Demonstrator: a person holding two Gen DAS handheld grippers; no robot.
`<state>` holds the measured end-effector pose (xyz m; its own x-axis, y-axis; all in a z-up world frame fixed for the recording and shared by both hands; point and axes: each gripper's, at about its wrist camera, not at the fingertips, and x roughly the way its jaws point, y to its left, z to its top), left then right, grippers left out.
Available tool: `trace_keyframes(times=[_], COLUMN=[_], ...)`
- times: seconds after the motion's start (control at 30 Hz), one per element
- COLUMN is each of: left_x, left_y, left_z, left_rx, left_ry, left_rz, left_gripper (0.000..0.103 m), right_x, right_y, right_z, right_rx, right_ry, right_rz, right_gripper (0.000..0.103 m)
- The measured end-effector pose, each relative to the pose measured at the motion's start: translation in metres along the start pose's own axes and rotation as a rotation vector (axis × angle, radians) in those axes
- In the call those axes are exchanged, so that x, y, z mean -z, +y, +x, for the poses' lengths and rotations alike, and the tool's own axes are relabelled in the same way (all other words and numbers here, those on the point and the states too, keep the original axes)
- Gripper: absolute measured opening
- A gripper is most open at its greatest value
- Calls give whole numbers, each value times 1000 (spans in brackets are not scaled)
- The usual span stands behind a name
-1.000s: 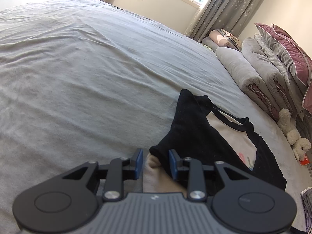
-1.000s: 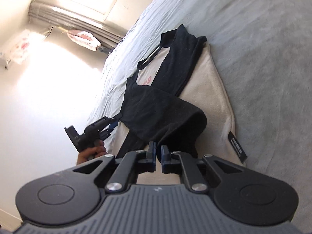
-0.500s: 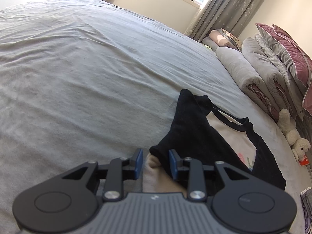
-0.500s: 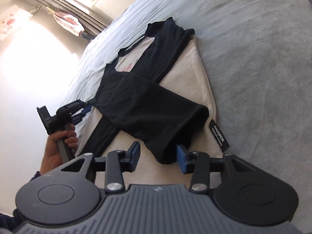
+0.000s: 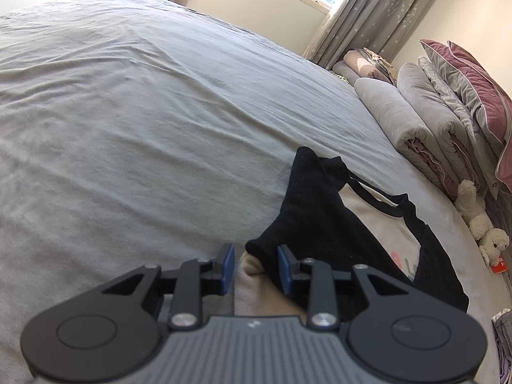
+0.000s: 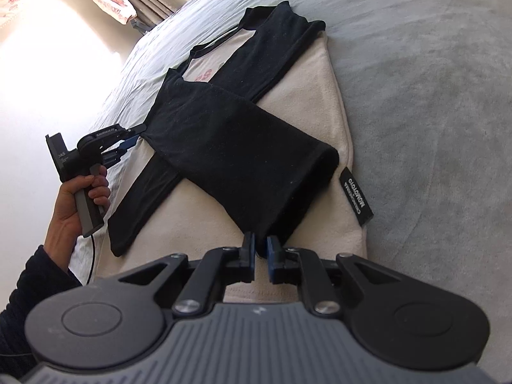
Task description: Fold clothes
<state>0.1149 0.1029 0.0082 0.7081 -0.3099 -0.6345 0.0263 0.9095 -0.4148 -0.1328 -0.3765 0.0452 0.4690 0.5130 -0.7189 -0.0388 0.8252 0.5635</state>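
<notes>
Raglan shirt (image 6: pixel 243 160), cream body, black sleeves, mid-frame on bed (image 6: pixel 432 80): light, limp, best held at cuffs; right gripper (image 6: pixel 260 257) jaws pinch sleeve cuff, left gripper (image 5: pixel 254 268) jaws open.

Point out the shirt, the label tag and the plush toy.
shirt (image 6: pixel 236 156): right wrist view, on the black sleeve folded across the body.
label tag (image 6: pixel 356 200): right wrist view, middle of the black tag at the shirt's edge.
plush toy (image 5: pixel 480 220): left wrist view, on its white body.
</notes>
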Motion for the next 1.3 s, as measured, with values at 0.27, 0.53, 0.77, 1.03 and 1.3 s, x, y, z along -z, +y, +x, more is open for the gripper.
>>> trace_keyframes(times=[0.27, 0.53, 0.77, 1.03, 1.3], left_x=[-1, -1, -2, -13, -9], left_y=[0, 0, 1, 7, -29], left_z=[-1, -1, -3, -21, -29], left_rx=[0, -2, -1, -1, 93], left_ry=[5, 5, 6, -33, -81], left_rz=[-6, 0, -17, -69, 99], left_gripper=[32, 32, 32, 31, 34], right_x=[-13, -12, 1, -32, -81], right_y=[27, 27, 35, 55, 62], right_z=[-41, 27, 12, 0, 51], right_rx=[23, 118, 165, 117, 81], right_ry=[-189, -55, -40, -182, -177], right_rz=[-149, -170, -220, -268, -306], right_gripper=[15, 13, 17, 33, 33])
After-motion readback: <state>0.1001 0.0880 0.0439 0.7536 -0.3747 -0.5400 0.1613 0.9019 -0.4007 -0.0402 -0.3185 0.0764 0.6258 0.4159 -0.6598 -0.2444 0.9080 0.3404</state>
